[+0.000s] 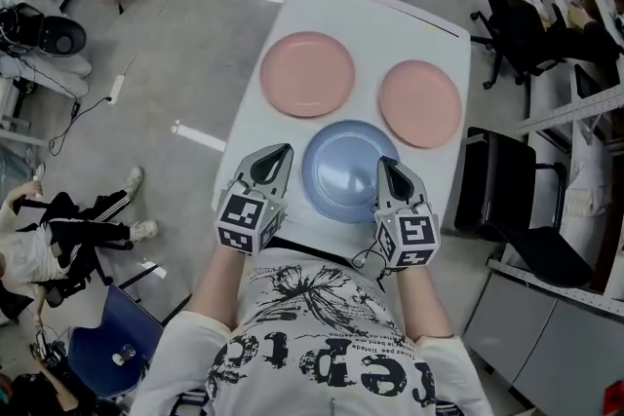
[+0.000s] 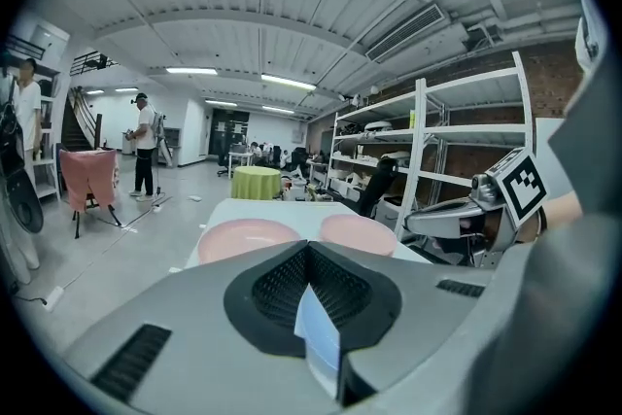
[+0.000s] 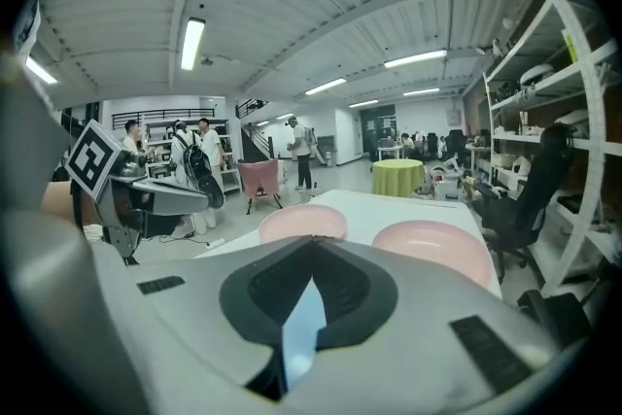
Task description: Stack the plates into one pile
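Our left gripper (image 1: 281, 154) and right gripper (image 1: 386, 165) hang close to us, one at each side of the blue plate (image 1: 341, 175). Both have their jaws pressed together, with nothing in them. No plate is stacked yet. The left pink plate (image 1: 307, 73) and right pink plate (image 1: 420, 102) lie apart, further back. We think the jaws must open next and pinch a rim. The blue plate sits by the near edge of the table (image 1: 390, 29) and the right pink plate sits by its side edge, so we have little room to slide.

Large open lab or workshop hall

We see a bare concrete floor (image 1: 185, 63), ceiling strip lights (image 3: 191, 42), white metal shelving (image 2: 420, 151) against a brick wall (image 2: 559, 63), an office chair (image 1: 507, 24), a trailing cable (image 1: 76, 112) and a person (image 2: 144, 146) standing far off.
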`<state>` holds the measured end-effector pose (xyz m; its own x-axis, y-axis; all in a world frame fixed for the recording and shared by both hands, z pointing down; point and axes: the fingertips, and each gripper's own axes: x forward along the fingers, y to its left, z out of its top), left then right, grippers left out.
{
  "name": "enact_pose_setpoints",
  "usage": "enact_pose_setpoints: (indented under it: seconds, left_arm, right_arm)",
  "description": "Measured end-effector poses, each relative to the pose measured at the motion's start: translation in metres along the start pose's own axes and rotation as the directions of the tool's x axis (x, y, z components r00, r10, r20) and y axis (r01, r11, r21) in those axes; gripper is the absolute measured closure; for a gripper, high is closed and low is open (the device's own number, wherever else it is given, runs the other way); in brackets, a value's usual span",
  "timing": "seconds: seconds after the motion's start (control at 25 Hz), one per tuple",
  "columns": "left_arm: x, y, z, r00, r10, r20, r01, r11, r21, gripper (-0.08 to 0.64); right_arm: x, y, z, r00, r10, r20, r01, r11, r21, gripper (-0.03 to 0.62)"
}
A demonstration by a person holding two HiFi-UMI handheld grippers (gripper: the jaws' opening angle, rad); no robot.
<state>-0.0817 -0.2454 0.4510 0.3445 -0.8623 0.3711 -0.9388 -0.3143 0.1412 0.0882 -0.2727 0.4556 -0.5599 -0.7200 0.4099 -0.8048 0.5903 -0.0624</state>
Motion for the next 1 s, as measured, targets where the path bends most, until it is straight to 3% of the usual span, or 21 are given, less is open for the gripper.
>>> enact_pose_setpoints:
  seconds: [0.16,0.4,0.6,0.68,0.84,1.0]
  left_arm:
    - [0.040,0.047,0.003,0.998,0.032,-0.055,-0.034,0.998,-0.047,0.557]
    - [0.089,0.124,-0.009,0.984,0.062,-0.170,-0.085,0.988,-0.132,0.557]
    - [0.126,0.177,-0.018,0.971,0.103,-0.218,-0.143,0.973,-0.180,0.555]
    - [0.136,0.193,-0.026,0.963,0.100,-0.252,-0.153,0.968,-0.199,0.487]
    - [0.163,0.226,-0.040,0.951,0.080,-0.298,-0.153,0.962,-0.228,0.436]
    - [0.184,0.243,-0.056,0.935,0.055,-0.351,-0.151,0.956,-0.251,0.434]
  right_arm:
    - [0.056,-0.014,0.013,0.999,0.001,-0.047,-0.001,1.000,0.008,0.589]
    - [0.145,-0.023,0.014,0.987,-0.021,-0.161,0.036,0.995,0.089,0.589]
    - [0.207,-0.035,0.015,0.976,-0.040,-0.213,0.063,0.993,0.100,0.505]
    - [0.228,-0.039,0.010,0.966,-0.052,-0.252,0.078,0.993,0.093,0.475]
    - [0.269,-0.053,-0.002,0.944,-0.095,-0.317,0.126,0.989,0.078,0.460]
    - [0.292,-0.064,-0.016,0.918,-0.123,-0.377,0.165,0.983,0.081,0.460]
